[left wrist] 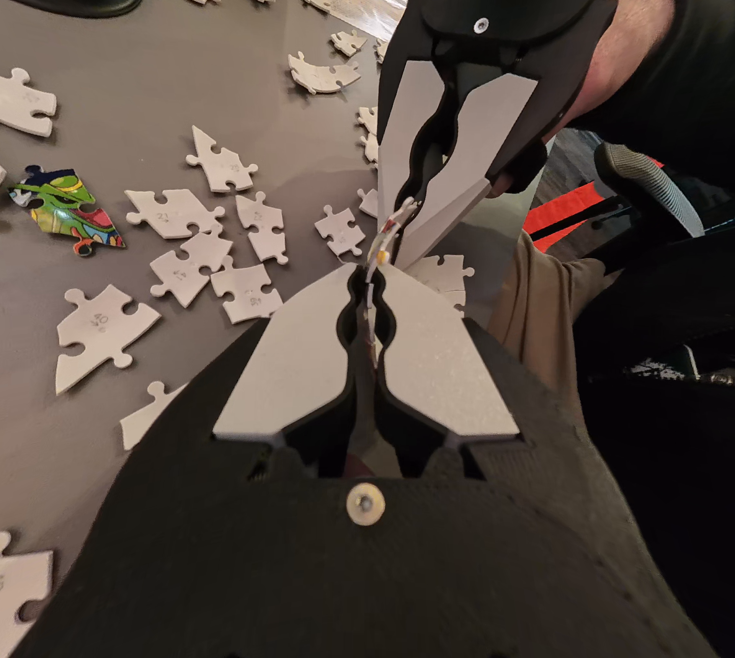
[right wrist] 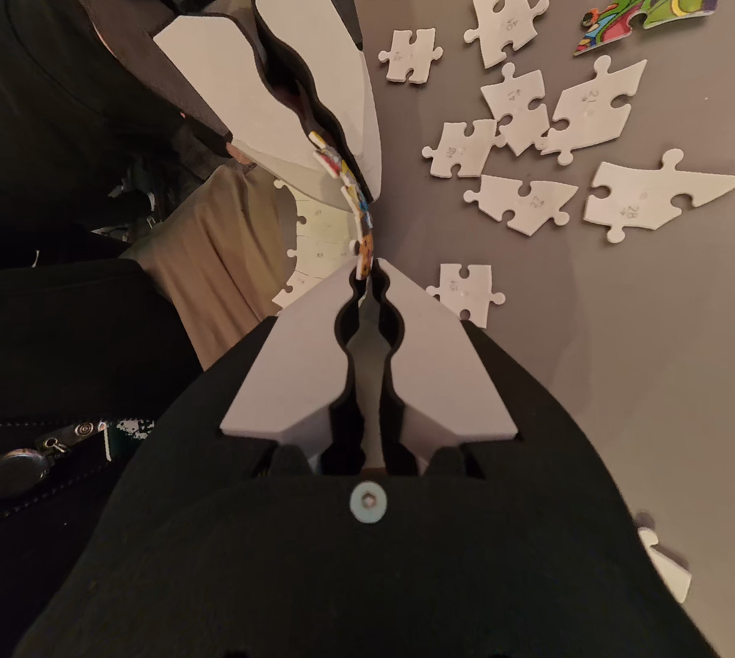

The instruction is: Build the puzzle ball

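Both grippers, left (left wrist: 368,273) and right (right wrist: 372,267), pinch the curved strip of joined colourful puzzle pieces (right wrist: 350,193) edge-on above the grey table (left wrist: 139,82); loose white face-down pieces (right wrist: 517,114) crowd around, one printed piece (left wrist: 67,205) lies apart

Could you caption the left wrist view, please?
Two hand-held grippers pinch one curved puzzle strip above scattered pieces.

A smooth matte grey surface (left wrist: 119,90) is spreading out ahead and to the left of the left hand-held gripper (left wrist: 368,273), catching a soft sheen of light. To that gripper's right, beyond the surface's edge, an office chair with a grey mesh armrest (left wrist: 652,185) is standing over dark wood-look flooring (left wrist: 557,177), an orange-red patch (left wrist: 564,209) showing beneath it.
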{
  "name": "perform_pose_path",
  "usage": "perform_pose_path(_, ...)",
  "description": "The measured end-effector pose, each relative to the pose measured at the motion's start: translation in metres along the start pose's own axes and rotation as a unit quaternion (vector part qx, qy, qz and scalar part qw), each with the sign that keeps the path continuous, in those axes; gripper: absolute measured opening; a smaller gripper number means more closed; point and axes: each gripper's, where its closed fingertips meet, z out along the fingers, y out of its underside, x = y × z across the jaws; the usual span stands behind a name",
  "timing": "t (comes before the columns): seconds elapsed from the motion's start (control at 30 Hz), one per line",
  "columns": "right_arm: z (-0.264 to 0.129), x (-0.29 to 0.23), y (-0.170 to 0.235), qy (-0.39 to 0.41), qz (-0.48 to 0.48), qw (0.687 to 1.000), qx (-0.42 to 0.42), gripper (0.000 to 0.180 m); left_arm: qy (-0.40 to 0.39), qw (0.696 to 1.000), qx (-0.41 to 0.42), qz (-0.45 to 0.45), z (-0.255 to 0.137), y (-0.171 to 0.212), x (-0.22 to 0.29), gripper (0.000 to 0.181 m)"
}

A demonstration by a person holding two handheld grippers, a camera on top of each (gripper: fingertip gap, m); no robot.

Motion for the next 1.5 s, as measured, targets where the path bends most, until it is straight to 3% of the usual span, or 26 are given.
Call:
perform_pose_path(0.37, 0.0024, 0.0011, 0.0014, 0.005, -0.006, 1.000, -0.012, 0.000, 0.000, 1.000, -0.008, 0.010, 0.0004, 0.0016, 0.0017, 0.012)
perform_pose_path(0.67, 0.0028, 0.0025, 0.0001, 0.010, -0.005, 1.000, -0.016, 0.000, -0.015, 0.999, -0.014, 0.028, 0.0024, 0.0034, -0.0001, 0.005)
perform_pose_path(0.77, 0.0030, 0.0019, -0.0016, 0.009, -0.006, 1.000, -0.014, 0.000, -0.002, 1.000, -0.009, 0.022, 0.0041, 0.0023, 0.0033, 0.014)
perform_pose_path(0.87, 0.0038, 0.0020, -0.0015, 0.011, -0.008, 1.000, -0.015, 0.000, -0.011, 0.999, -0.015, 0.026, 0.0057, 0.0038, 0.0009, 0.005)
perform_pose_path(1.17, 0.0013, 0.0024, -0.0012, 0.010, -0.007, 1.000, -0.014, 0.000, 0.000, 1.000, 0.000, 0.020, 0.0067, 0.0018, 0.0018, 0.005)
perform_pose_path(1.27, 0.0031, 0.0014, -0.0011, 0.008, -0.008, 1.000, -0.016, 0.000, 0.008, 1.000, 0.012, 0.016, 0.0061, -0.0028, 0.0046, 0.012)
perform_pose_path(1.5, 0.0046, 0.0026, -0.0007, 0.007, -0.005, 1.000, -0.018, 0.000, -0.004, 1.000, 0.004, 0.030, 0.0062, -0.0001, 0.0019, 0.005)
